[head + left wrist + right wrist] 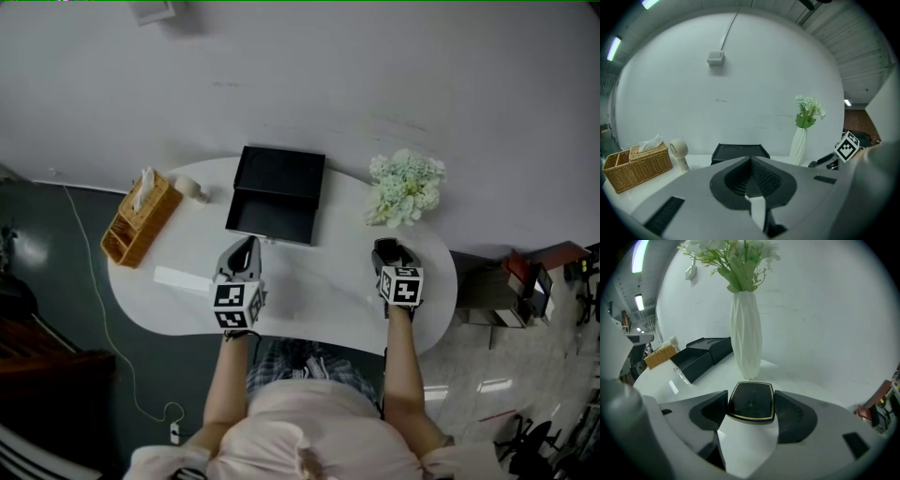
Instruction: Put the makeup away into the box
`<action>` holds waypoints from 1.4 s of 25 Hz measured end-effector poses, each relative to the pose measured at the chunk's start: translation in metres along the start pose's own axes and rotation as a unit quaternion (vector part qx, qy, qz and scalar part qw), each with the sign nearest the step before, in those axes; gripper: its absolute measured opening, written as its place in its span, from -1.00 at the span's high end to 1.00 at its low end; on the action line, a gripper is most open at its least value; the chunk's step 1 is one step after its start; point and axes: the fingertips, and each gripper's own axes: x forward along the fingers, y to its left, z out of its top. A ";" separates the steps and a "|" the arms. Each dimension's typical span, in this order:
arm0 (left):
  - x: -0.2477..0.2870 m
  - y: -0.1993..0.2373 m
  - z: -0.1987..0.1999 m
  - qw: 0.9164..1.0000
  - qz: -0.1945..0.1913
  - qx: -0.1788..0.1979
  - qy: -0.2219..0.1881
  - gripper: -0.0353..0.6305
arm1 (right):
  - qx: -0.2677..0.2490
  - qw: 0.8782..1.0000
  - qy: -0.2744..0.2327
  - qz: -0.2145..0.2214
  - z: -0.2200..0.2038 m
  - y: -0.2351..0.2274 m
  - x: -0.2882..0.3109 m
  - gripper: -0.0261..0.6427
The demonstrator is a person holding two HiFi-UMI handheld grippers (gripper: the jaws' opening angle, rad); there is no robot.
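A black box [278,178] with its drawer pulled out stands at the back of the white table [309,281]; it also shows in the left gripper view [739,151] and the right gripper view [701,355]. My right gripper [751,405] is shut on a black makeup compact [751,401] with a gold rim, held a little above the table in front of the vase. Seen from the head, that gripper [388,253] is at the table's right. My left gripper [247,246] hovers just before the drawer, jaws together and empty [750,161].
A white vase [747,333] of pale flowers [405,186] stands right of the box. A wicker basket [141,217] with tissues and a small white fan [192,187] are at the left. A flat white object [180,279] lies near the left gripper.
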 end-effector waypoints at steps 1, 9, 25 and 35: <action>0.000 0.000 0.001 1.000 0.000 0.001 -0.002 0.82 | -0.004 1.000 -0.006 0.004 0.005 0.005 -0.002 -0.04; -0.009 0.013 -0.001 1.000 0.018 -0.004 -0.004 0.82 | -0.039 0.995 -0.053 0.069 0.056 0.067 -0.006 -0.04; -0.043 0.088 -0.017 0.995 0.090 -0.041 -0.003 0.82 | -0.127 0.967 -0.068 0.208 0.137 0.229 0.035 -0.04; -0.023 0.122 -0.032 0.994 0.087 -0.066 0.015 0.82 | -0.160 0.960 0.015 0.229 0.137 0.284 0.088 -0.04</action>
